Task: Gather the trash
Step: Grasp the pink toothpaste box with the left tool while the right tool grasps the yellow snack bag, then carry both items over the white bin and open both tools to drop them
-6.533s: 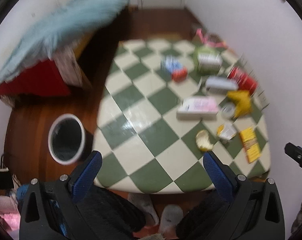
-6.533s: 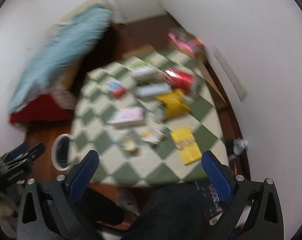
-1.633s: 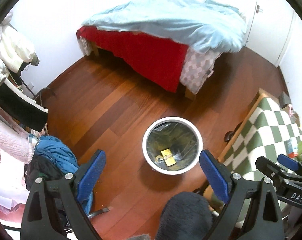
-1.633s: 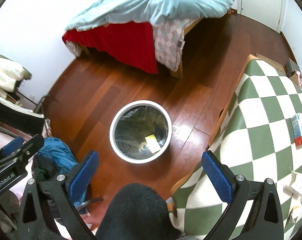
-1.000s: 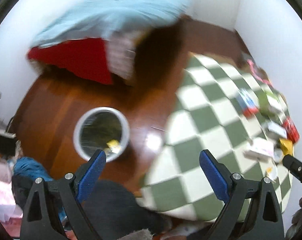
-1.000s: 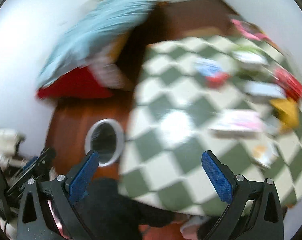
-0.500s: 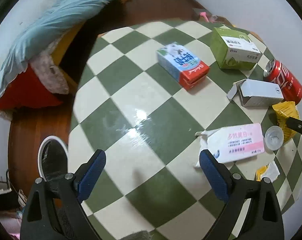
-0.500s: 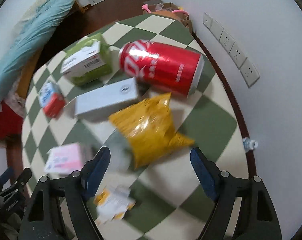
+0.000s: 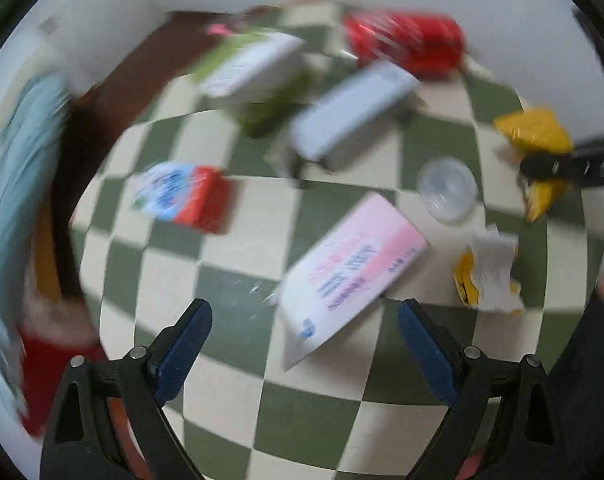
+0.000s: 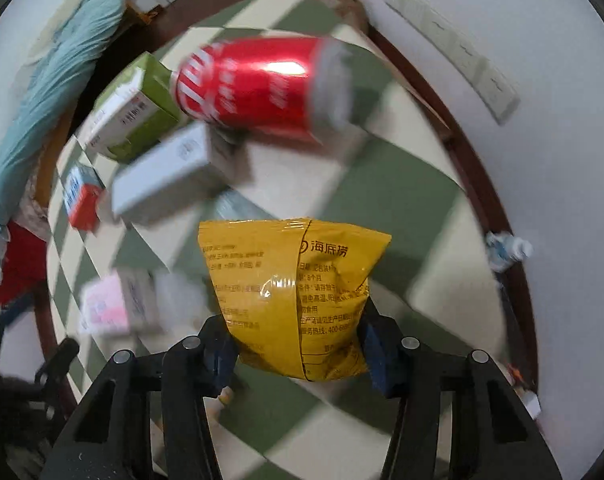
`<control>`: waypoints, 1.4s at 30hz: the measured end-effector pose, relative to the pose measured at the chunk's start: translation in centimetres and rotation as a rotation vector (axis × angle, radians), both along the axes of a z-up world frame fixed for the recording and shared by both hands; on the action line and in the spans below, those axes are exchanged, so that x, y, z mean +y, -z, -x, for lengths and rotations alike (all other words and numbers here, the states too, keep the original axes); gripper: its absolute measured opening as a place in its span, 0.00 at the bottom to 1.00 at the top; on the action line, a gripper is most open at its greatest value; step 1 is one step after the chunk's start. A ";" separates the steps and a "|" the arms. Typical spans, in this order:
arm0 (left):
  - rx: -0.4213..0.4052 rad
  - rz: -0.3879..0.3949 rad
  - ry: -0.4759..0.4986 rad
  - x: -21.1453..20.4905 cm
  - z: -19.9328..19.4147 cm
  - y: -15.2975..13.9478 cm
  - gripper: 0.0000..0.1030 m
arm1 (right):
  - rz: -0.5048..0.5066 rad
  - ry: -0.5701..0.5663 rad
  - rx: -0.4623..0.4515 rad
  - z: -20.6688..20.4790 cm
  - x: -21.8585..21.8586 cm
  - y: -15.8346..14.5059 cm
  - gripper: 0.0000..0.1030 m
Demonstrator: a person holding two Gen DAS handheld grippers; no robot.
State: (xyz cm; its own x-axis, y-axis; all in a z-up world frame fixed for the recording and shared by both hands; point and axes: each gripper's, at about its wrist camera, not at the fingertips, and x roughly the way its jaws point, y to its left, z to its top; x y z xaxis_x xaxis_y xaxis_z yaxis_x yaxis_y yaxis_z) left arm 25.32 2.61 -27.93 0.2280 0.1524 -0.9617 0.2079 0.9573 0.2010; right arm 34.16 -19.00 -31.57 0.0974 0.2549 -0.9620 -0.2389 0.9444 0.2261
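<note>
Crinkled yellow snack bag (image 10: 298,300), glossy, printed with dark text, seam running down its middle, lower end bunched. Clamped at that lower end by the right gripper (image 10: 298,346), blue pads (image 10: 222,354) pressing in from both sides, bag standing out ahead of the fingers above the green-and-cream checkered table (image 10: 402,200). Beyond the bag: a red soda can (image 10: 258,88) on its side, with a white carton (image 10: 170,172) and a green-and-white box (image 10: 130,112) off to the left.

Left gripper (image 9: 304,346) spread wide and holding nothing, hovering over the table just short of a pink-and-white packet (image 9: 350,272). To the right of that packet, a clear plastic lid (image 9: 448,190) and a torn yellow-and-white wrapper (image 9: 488,276). View heavily blurred.
</note>
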 end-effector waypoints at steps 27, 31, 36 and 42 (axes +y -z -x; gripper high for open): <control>0.061 0.174 -0.402 1.4 1.1 2.6 0.51 | 0.023 0.041 -0.044 1.0 0.1 -0.4 0.57; 0.020 0.141 -0.410 0.7 2.1 2.2 0.50 | 0.050 0.044 -0.036 0.2 0.0 0.5 0.56; -0.051 0.139 -0.471 0.7 3.7 0.0 0.50 | 0.077 0.022 -0.071 0.7 0.7 0.1 0.47; -0.186 0.120 -0.543 -0.5 5.6 -4.8 0.50 | 0.044 0.020 -0.136 2.5 1.5 -2.6 0.46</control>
